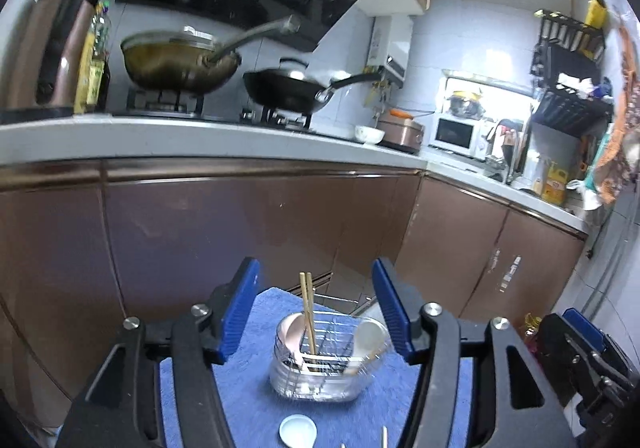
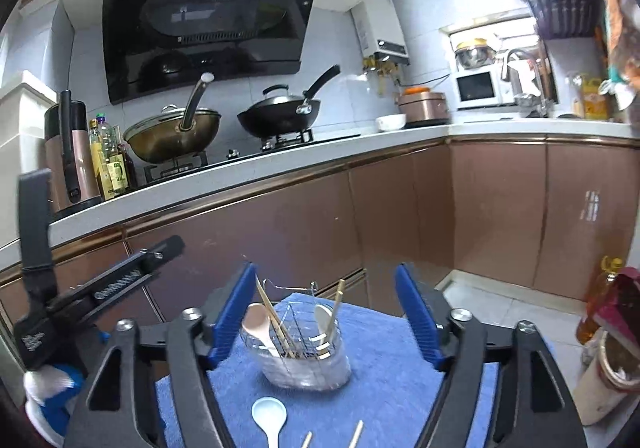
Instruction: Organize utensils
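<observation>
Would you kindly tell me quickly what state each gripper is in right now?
Left gripper: open, holding nothing; the utensil holder sits beyond its fingers.
Right gripper: open, holding nothing.

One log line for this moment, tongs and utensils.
left tongs: open, empty | right tongs: open, empty | holder: spoons, chopsticks | towel: spoon

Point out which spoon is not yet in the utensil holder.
The pale blue spoon, lying flat on the blue towel in front of the clear utensil holder. The pink spoon and the white spoon already stand inside it.
</observation>
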A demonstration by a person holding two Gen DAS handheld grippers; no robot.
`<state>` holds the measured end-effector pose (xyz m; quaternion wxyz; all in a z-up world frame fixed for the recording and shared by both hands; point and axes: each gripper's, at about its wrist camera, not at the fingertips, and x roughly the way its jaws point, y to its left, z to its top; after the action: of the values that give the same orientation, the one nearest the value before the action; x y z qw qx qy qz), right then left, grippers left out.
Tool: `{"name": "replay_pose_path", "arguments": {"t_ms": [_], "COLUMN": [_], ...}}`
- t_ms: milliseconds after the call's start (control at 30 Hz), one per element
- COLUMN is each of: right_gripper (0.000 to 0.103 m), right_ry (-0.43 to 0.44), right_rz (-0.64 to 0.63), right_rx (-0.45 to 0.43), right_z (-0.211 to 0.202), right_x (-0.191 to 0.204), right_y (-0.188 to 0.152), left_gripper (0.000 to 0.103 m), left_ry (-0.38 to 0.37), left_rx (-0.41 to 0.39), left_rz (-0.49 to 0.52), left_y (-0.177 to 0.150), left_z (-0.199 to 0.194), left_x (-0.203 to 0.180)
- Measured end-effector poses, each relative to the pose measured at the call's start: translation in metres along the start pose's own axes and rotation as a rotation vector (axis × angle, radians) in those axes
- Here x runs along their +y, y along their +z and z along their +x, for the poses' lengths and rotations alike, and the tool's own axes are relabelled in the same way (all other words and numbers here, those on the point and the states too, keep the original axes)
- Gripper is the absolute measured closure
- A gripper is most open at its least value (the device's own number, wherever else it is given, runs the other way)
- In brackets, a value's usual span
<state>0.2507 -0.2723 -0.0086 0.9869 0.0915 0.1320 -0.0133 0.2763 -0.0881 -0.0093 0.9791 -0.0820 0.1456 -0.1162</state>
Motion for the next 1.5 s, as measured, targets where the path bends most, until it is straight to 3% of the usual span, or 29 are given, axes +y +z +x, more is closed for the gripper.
{"name": "replay_pose_path", "arguments": {"t_ms": [200,533,1133,1233,1500], "right_gripper": [0.009,0.008,0.007,0.001,0.0], "right_ry": [-0.041,-0.017,0.036,0.02,-0.068], "right_rz": [-0.001,0.007,0.013,0.015,0.001], "right_rx": [-0.039,-0.08,-0.142,-0.158,-0.183], "right_z": [-0.058,-0.121,-0.176,-0.183,-0.198], "right_x": [0.006,0.022,0.041,0.041,0.039], "right_y": [-0.002,-0.009,-0.009,-0.01,-0.011], "left_gripper": [0.043,0.04,0.04,0.04,0.04], "left_ry": [0.038,0.093,0.145,0.146,0.165], "left_rx": [-0.051,-0.106,-0.17,-0.181,-0.21], "left_rz": [0.034,0.051,0.075,0.069,0.055], "left_y": [-0.003,-0.011,-0.022,-0.024,-0.029], "left_z": [-0.066,-0.142,-0.213,-0.221,-0.238], "left_x": [-0.004,0.002,0.01,0.011,0.014]}}
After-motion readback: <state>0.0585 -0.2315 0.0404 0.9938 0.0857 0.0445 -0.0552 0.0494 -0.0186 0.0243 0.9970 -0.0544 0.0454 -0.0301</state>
